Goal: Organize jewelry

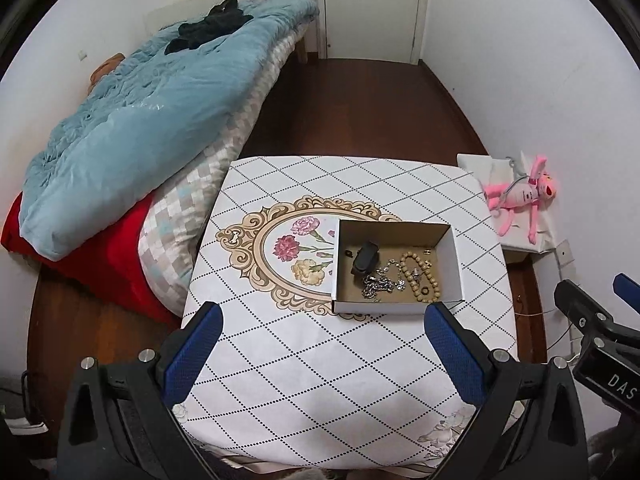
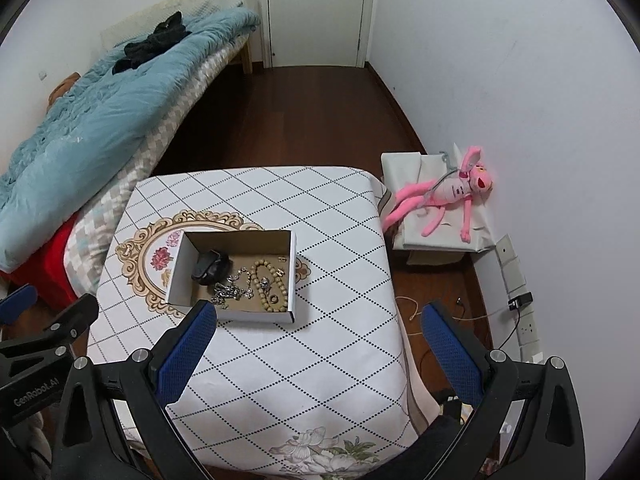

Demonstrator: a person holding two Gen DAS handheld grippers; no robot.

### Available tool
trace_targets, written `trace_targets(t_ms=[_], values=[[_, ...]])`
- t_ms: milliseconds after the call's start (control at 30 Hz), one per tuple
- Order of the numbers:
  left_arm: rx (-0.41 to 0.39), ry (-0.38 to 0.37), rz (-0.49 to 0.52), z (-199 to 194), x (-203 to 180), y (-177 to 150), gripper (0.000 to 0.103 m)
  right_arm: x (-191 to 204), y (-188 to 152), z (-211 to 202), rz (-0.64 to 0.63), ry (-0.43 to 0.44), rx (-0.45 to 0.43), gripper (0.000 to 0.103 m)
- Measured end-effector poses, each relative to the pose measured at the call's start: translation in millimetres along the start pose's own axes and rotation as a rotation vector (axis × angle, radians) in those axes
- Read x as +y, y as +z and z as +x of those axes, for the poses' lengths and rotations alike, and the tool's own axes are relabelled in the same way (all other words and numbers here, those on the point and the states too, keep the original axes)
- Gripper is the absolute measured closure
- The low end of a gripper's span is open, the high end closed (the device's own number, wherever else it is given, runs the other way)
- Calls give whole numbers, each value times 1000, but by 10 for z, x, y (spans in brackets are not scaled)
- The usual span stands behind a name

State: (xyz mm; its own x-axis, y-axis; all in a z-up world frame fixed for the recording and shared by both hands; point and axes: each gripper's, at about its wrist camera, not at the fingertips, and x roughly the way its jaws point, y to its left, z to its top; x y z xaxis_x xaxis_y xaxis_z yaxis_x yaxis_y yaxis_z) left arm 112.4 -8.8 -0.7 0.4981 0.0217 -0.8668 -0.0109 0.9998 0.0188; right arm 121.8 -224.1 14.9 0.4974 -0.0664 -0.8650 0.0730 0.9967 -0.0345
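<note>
An open cardboard box stands on the table and holds the jewelry: a wooden bead bracelet, a silver chain, a black band-like item and small rings. The box also shows in the right wrist view with the beads and chain. My left gripper is open and empty, above the table in front of the box. My right gripper is open and empty, near the box's front right.
The table has a white diamond-patterned cloth with a floral oval. A bed with a blue quilt lies to the left. A pink plush toy lies on a white box at the right wall. Sockets and cables line that wall.
</note>
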Motion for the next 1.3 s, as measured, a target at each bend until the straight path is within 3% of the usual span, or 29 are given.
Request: trace_targets(t_ms=[367,1300], values=[[23,-1,5,114,-14,-3,0,13,27,155,-16,-7,41,0],[17,5,6,123,26,-47,0,44,-55,167,-31,-2,52,0]])
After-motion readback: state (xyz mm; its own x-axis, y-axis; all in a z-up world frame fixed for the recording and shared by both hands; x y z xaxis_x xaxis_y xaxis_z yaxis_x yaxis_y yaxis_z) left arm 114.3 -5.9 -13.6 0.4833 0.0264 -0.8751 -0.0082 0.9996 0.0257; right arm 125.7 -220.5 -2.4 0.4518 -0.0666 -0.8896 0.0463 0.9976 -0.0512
